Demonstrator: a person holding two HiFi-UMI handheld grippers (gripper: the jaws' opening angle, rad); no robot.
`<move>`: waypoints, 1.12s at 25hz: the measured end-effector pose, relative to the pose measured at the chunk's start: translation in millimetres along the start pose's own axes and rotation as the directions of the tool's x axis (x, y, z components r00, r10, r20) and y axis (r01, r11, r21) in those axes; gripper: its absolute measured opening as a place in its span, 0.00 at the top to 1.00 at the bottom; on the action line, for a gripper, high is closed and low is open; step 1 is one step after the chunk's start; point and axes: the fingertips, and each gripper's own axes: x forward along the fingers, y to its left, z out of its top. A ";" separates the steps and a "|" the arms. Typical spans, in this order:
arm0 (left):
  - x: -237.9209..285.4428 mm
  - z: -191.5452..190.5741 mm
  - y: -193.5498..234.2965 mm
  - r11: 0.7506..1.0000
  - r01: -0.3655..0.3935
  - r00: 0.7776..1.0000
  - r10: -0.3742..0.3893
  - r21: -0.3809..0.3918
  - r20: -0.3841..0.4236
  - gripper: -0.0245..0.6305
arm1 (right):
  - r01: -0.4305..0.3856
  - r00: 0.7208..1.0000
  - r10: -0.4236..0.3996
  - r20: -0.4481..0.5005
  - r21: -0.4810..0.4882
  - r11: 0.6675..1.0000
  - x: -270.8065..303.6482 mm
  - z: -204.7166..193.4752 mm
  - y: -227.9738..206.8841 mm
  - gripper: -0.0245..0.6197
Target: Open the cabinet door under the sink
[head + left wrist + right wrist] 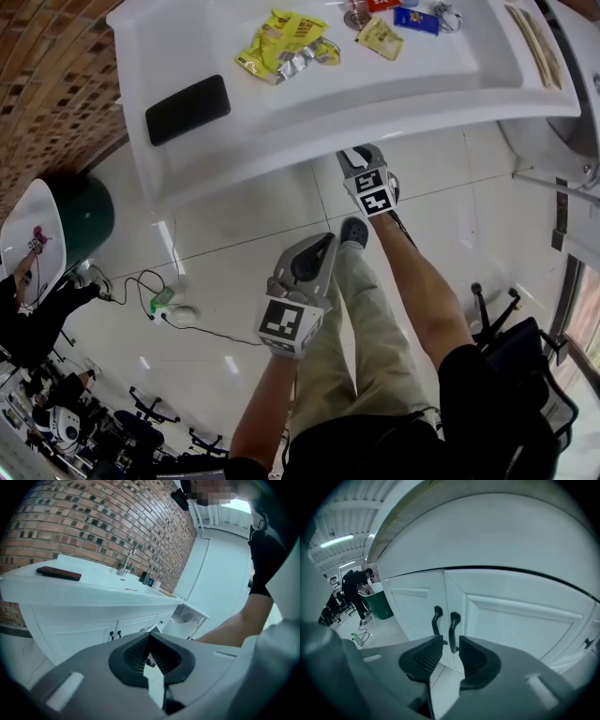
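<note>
Tools: two on my link, listed from the jaws outward.

Item one, the right tool [451,641]: jaws standing apart, pads pressing on nothing. In its own view I see the lower end of the right door handle [453,626] through the gap at the tips. I cannot tell whether it is truly between the pads or just beyond them. The left door handle [436,618] stands just beside it, above the left jaw. Both are dark upright bars flanking the centre seam of a pair of white panelled cabinet doors [515,616]. The doors sit shut and flush beneath the overhang of the white counter [309,103].

Item two, the left tool [148,635]: jaw tips together, nothing held. It is well apart from the cabinet, and its view takes in the counter's long front with the doors below.

Counter top, head view:
- black phone [187,109] near the left end
- yellow snack packets [281,42] further along
- a blue packet [415,21] at the far edge

The faucet [127,562] rises at the back, against the brick wall [70,522].

Floor [234,272]: glossy white tiles, with a green item on a cable [161,300] and a dark green bin [89,220] at the left.

Person: a leg in khaki trousers [366,319] and a dark shoe [353,231], seen between the two tools in the head view.
</note>
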 end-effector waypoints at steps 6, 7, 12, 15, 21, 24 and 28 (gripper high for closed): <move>0.1 -6.0 2.4 1.000 -0.003 1.000 0.003 -0.025 -0.017 0.94 | 0.010 1.000 -0.010 -0.013 -0.017 1.000 16.9 3.9 -1.7 0.82; 0.1 -6.7 1.6 1.000 -0.002 1.000 0.001 -0.025 -0.019 0.94 | 0.013 1.000 -0.014 -0.013 -0.019 1.000 18.8 4.7 -2.2 0.82; -2.2 -8.7 0.2 1.000 0.003 1.000 -0.003 -0.022 -0.017 0.94 | 0.046 0.999 -0.046 -0.006 -0.015 0.999 24.0 6.4 -2.6 0.91; -6.1 -9.2 -0.9 1.000 0.009 1.000 -0.009 -0.025 -0.019 0.94 | 0.064 0.998 -0.064 0.011 0.005 0.998 22.0 6.3 -2.5 0.91; -15.4 -10.7 -4.6 1.000 0.025 0.999 -0.025 -0.007 -0.024 0.94 | 0.075 0.997 -0.075 -0.007 0.010 0.997 11.0 -5.3 1.9 0.92; -20.2 -11.6 -8.2 0.999 0.037 0.999 -0.037 -0.002 -0.020 0.94 | 0.079 0.997 -0.079 -0.012 0.003 0.997 -2.4 -16.8 7.8 0.92; -24.9 -14.6 -17.3 0.998 0.061 0.998 -0.061 0.016 -0.029 0.94 | 0.072 0.997 -0.072 -0.021 -0.016 0.997 -22.5 -36.9 15.5 0.92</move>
